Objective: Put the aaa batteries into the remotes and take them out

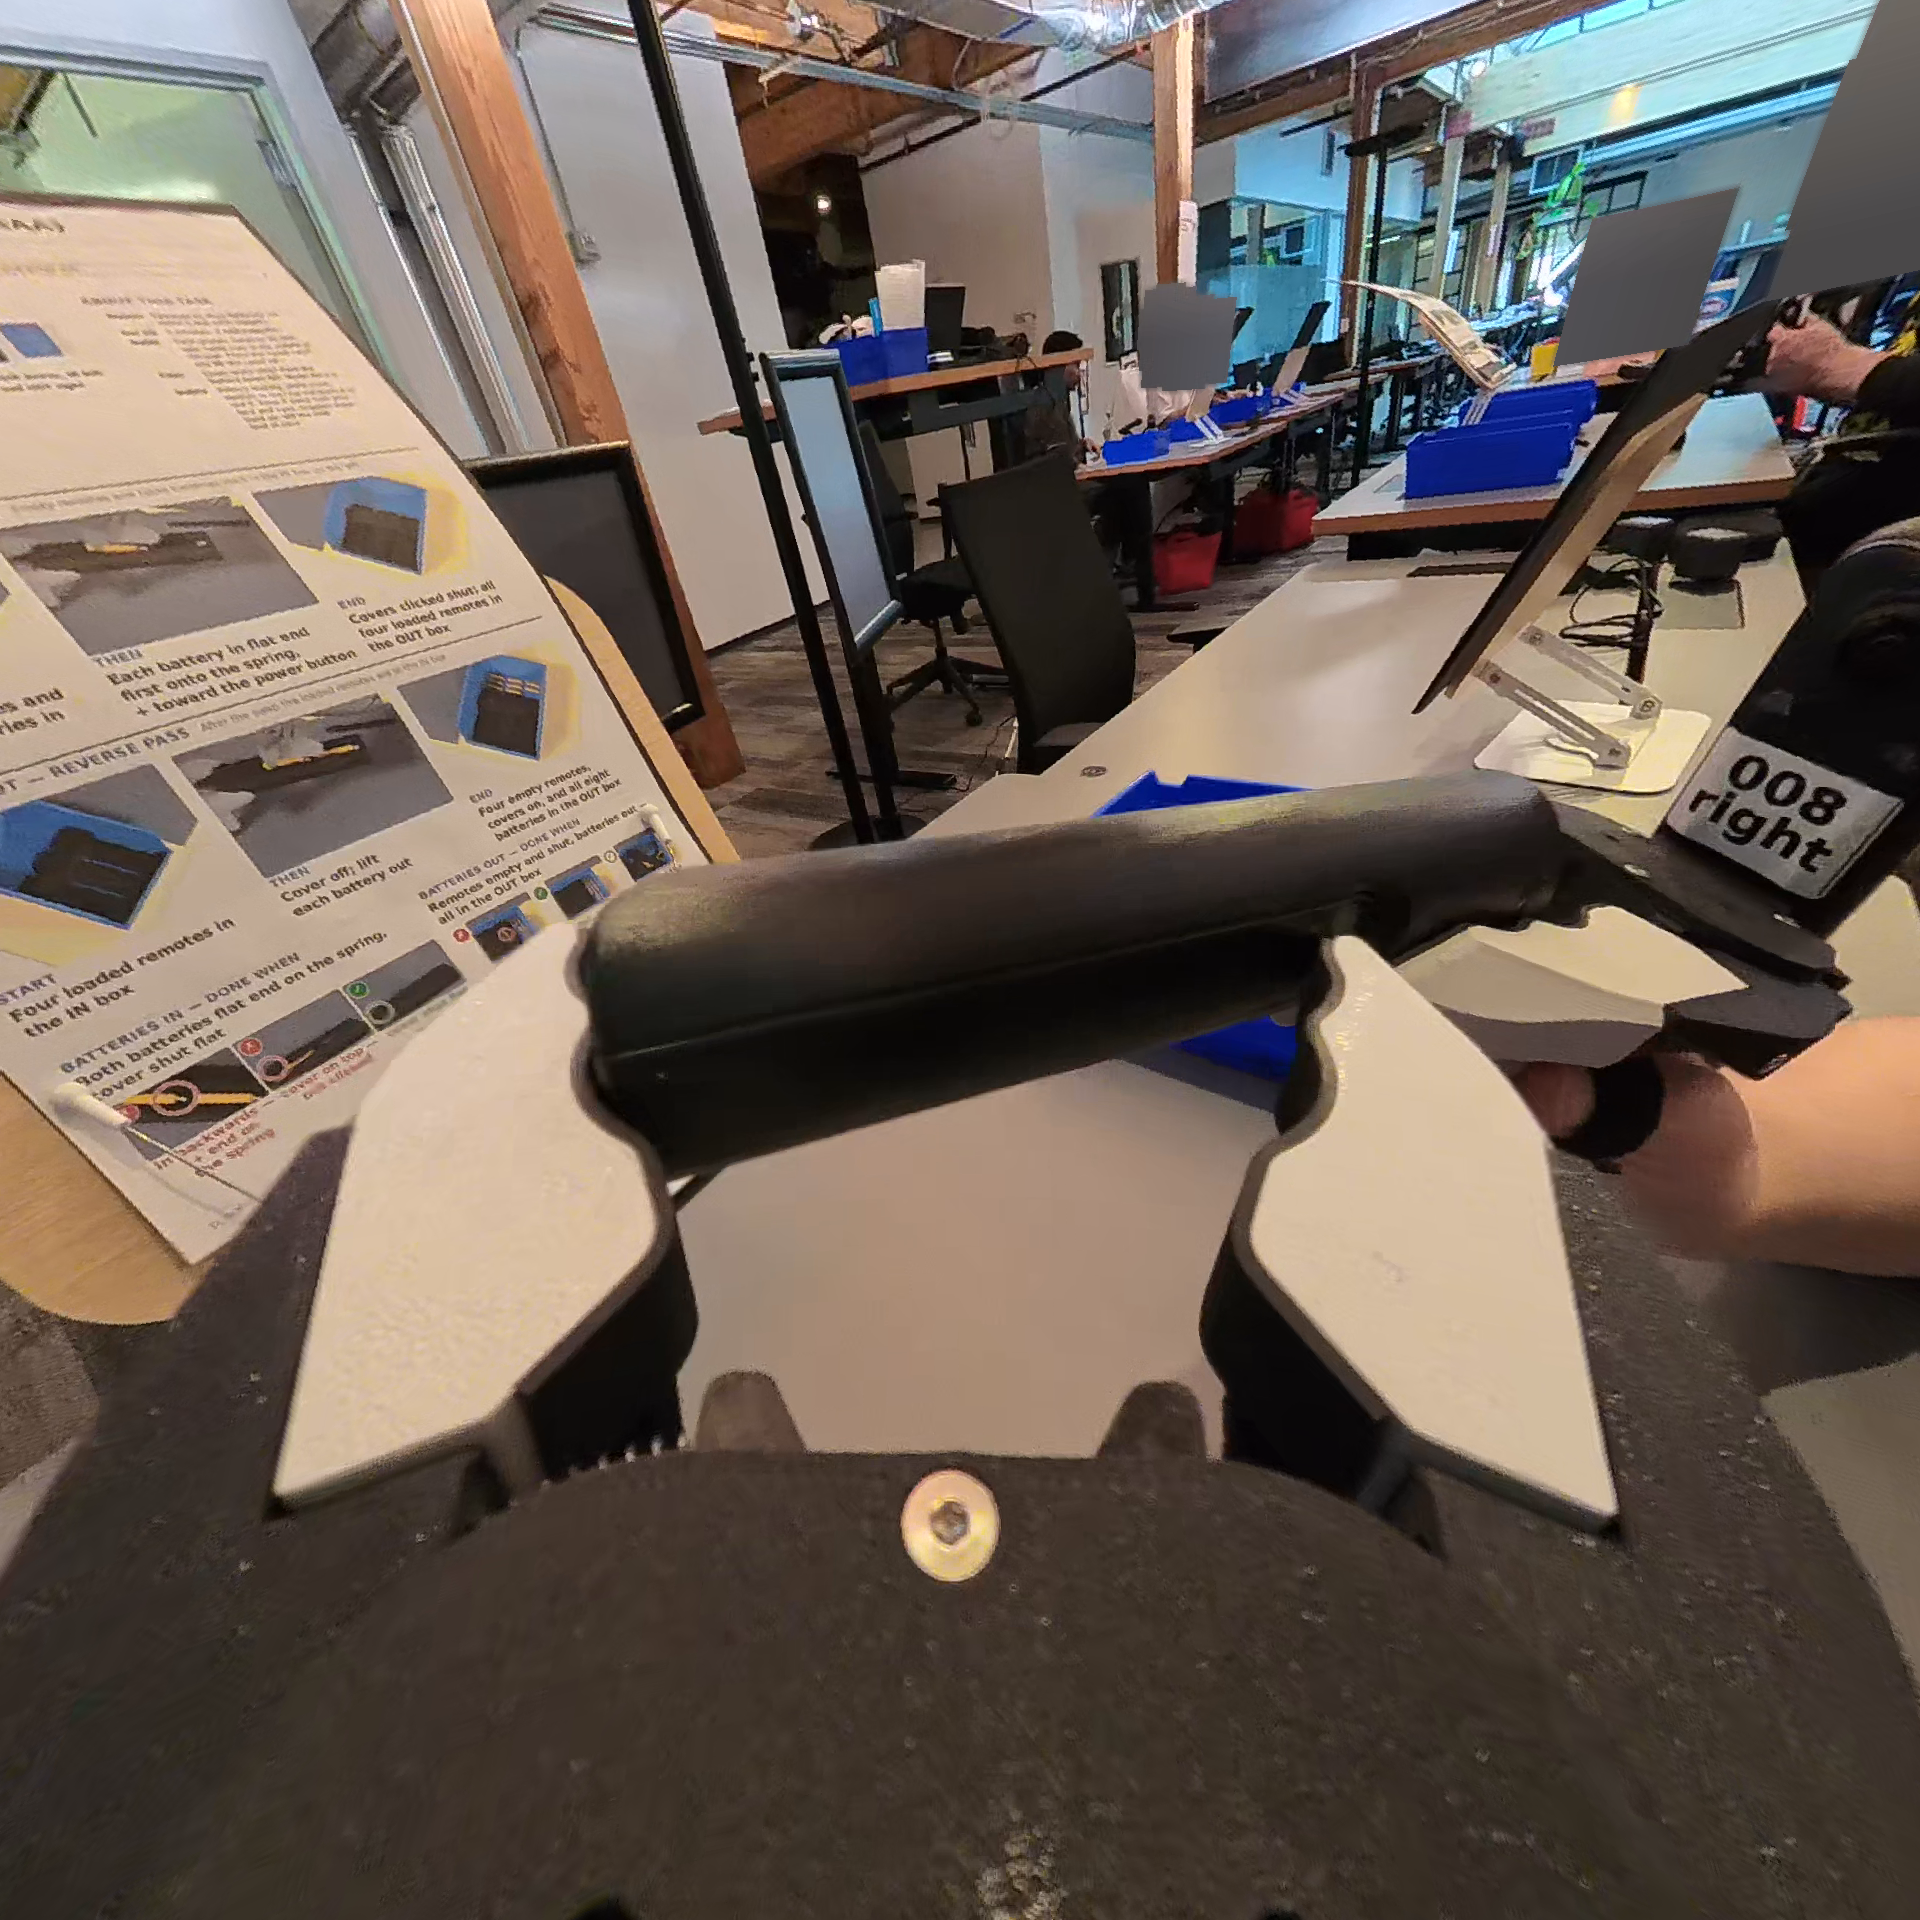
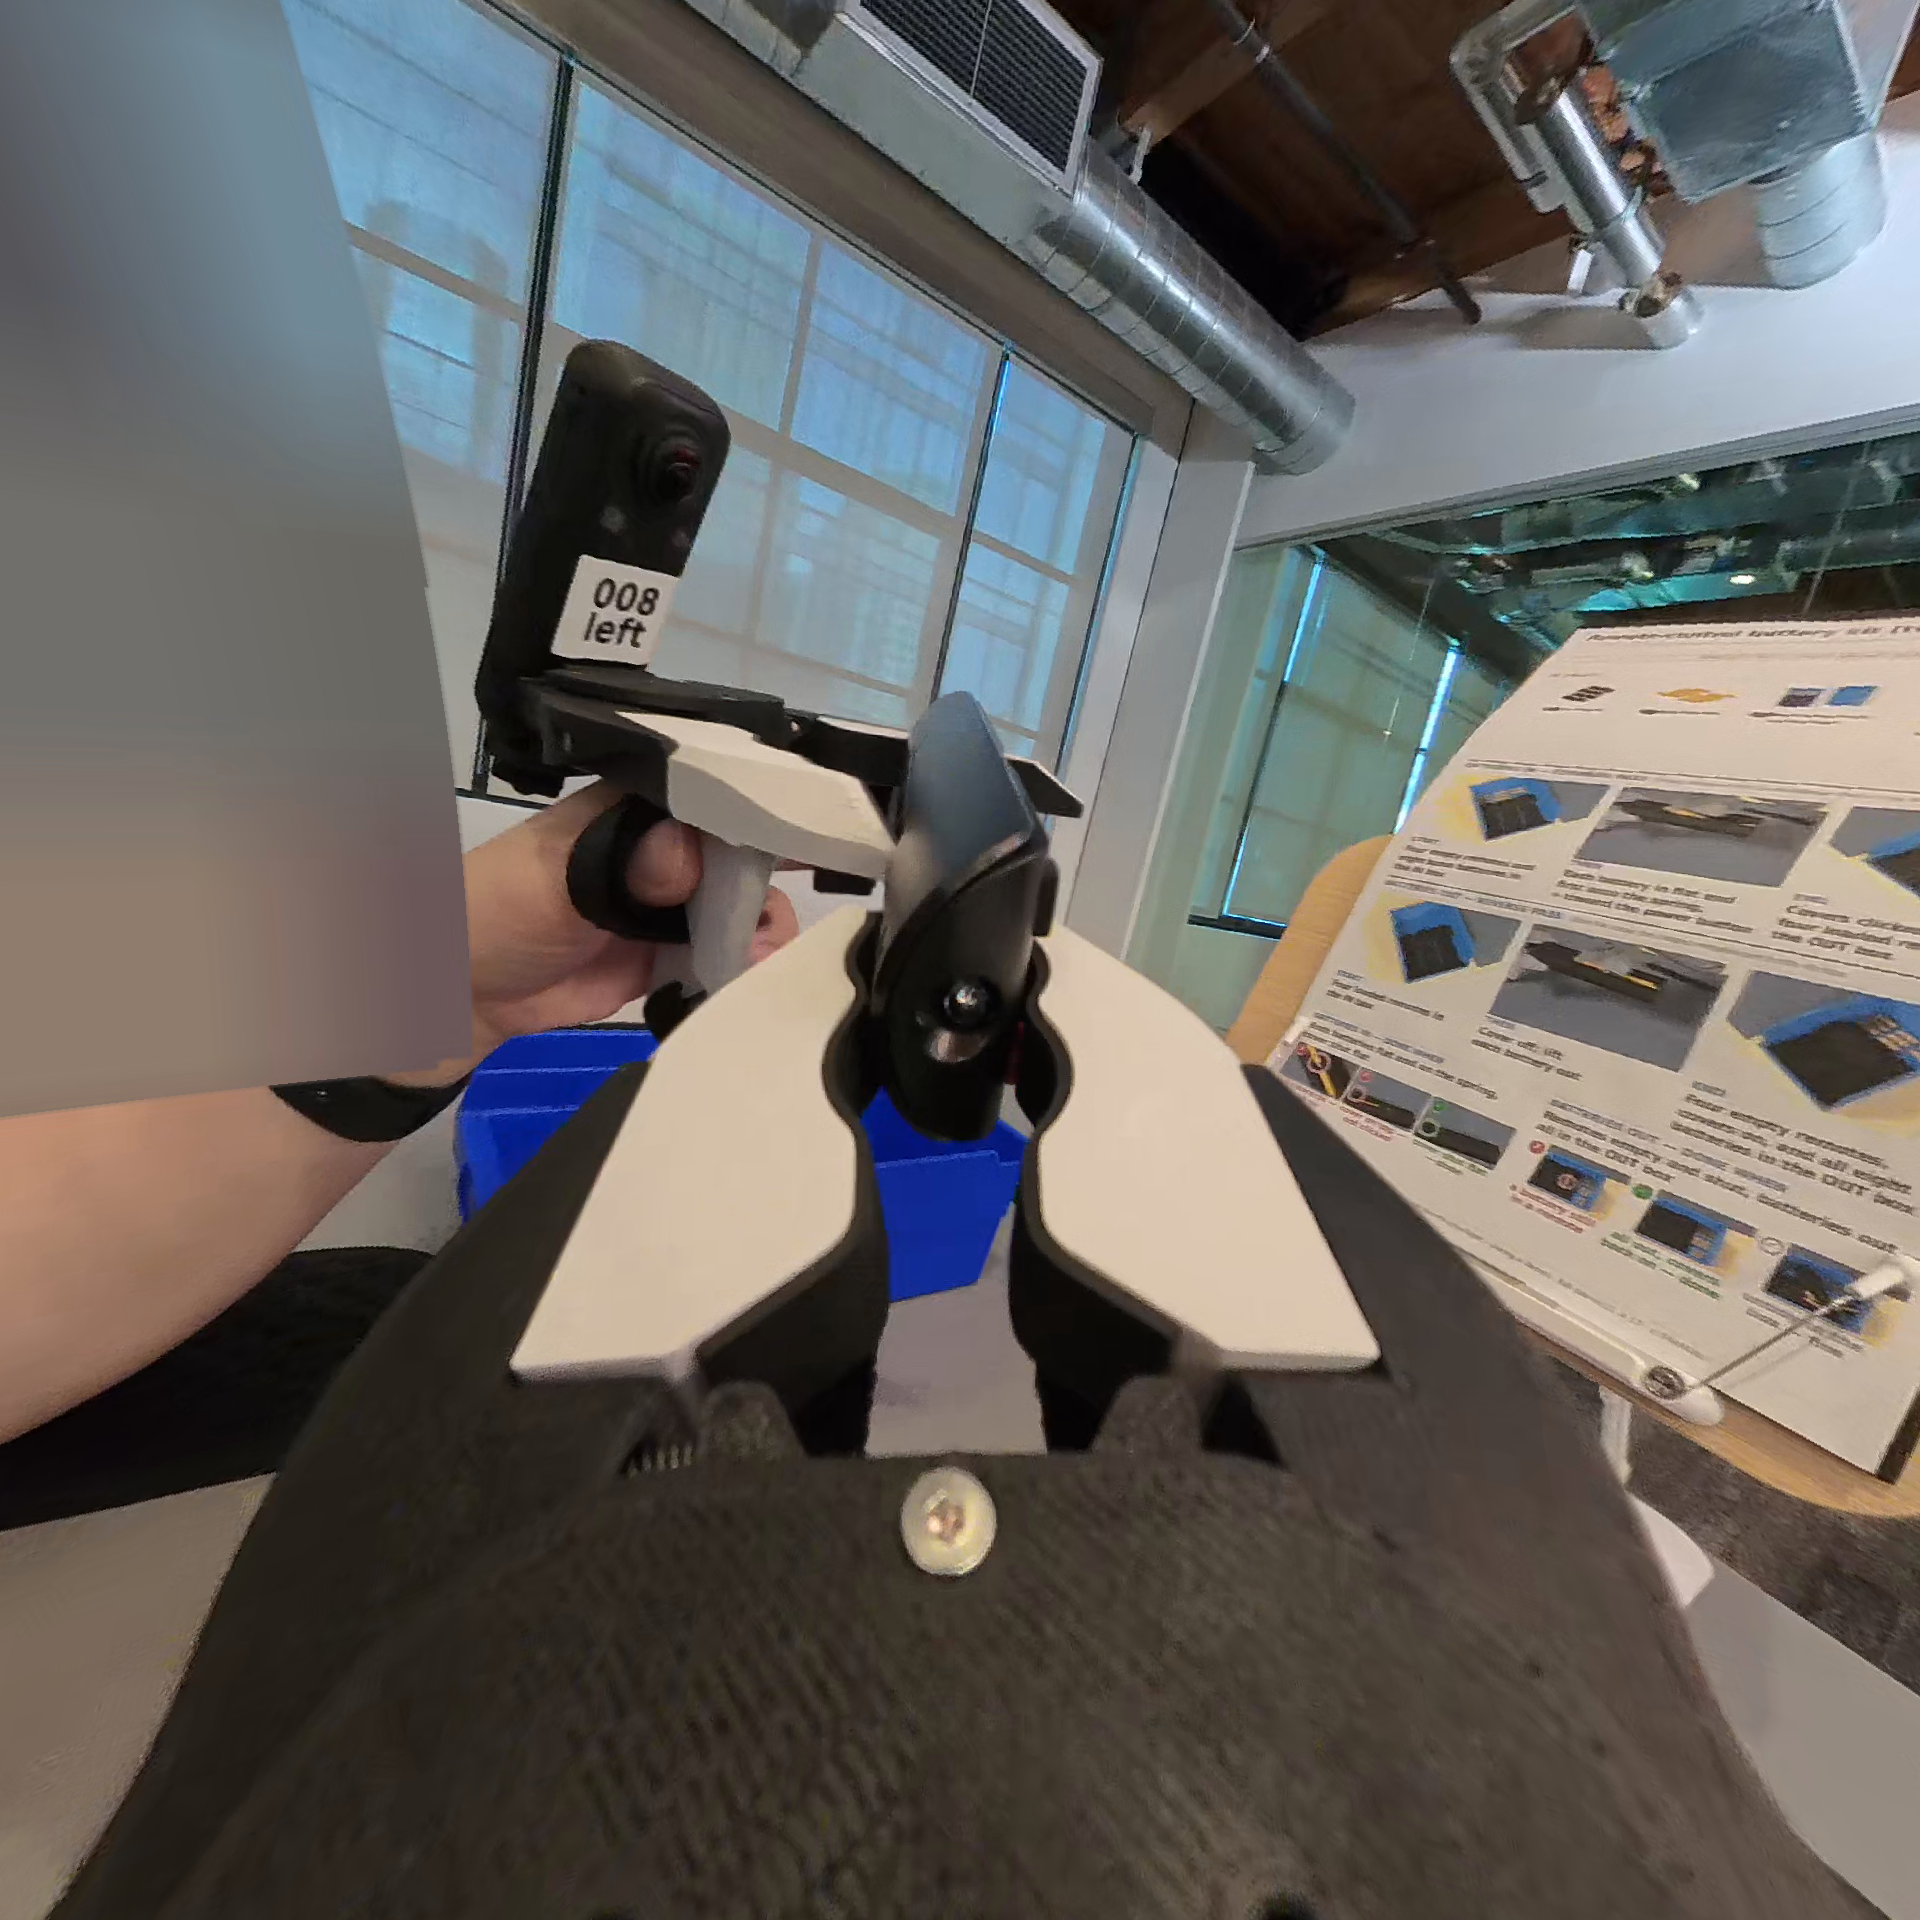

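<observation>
While both claws grip, smooth black curved remote [image 1: 1039, 935] hangs midair.

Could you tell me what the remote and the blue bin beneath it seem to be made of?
The remote looks like black moulded plastic, smooth and semi-matte, with a soft sheen and a seam line. The blue bin looks like glossy rigid plastic: uniform colour, thin straight walls.

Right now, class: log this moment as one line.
left gripper: shut on remote | right gripper: shut on remote's end | remote: held above blue bin | batteries: not visible
</observation>
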A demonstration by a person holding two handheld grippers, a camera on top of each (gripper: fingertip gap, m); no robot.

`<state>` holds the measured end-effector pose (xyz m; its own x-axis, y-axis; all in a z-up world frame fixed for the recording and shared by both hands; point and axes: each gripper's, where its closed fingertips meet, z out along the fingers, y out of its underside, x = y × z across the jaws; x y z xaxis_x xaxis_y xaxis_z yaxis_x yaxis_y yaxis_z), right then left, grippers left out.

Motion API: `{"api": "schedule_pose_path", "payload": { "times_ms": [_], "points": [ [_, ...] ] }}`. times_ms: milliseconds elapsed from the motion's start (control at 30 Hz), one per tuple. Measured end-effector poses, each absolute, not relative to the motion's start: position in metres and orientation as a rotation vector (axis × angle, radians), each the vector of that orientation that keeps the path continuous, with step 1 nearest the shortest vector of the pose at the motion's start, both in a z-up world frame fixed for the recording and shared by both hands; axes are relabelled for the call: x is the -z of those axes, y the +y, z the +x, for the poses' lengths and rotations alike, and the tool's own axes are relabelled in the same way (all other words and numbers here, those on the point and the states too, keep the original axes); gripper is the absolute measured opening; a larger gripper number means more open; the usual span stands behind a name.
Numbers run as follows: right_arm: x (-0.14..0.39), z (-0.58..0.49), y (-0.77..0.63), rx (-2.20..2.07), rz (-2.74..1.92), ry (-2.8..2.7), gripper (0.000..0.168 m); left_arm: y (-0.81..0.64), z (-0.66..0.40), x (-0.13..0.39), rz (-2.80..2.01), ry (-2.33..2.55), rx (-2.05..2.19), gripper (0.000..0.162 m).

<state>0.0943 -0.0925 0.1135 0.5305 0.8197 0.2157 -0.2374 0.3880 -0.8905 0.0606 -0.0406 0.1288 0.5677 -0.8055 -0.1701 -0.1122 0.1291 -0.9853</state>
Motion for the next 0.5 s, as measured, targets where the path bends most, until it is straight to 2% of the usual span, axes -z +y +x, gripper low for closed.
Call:
{"api": "schedule_pose_path", "payload": {
  "times_ms": [500],
  "points": [
    [-0.1173, 0.1024, -0.0874, -0.746, -0.947, -0.682, 0.023, -0.0373, 0.0604, -0.1332, -1.349, 0.783, 0.528, 0.123]
  ]
}}
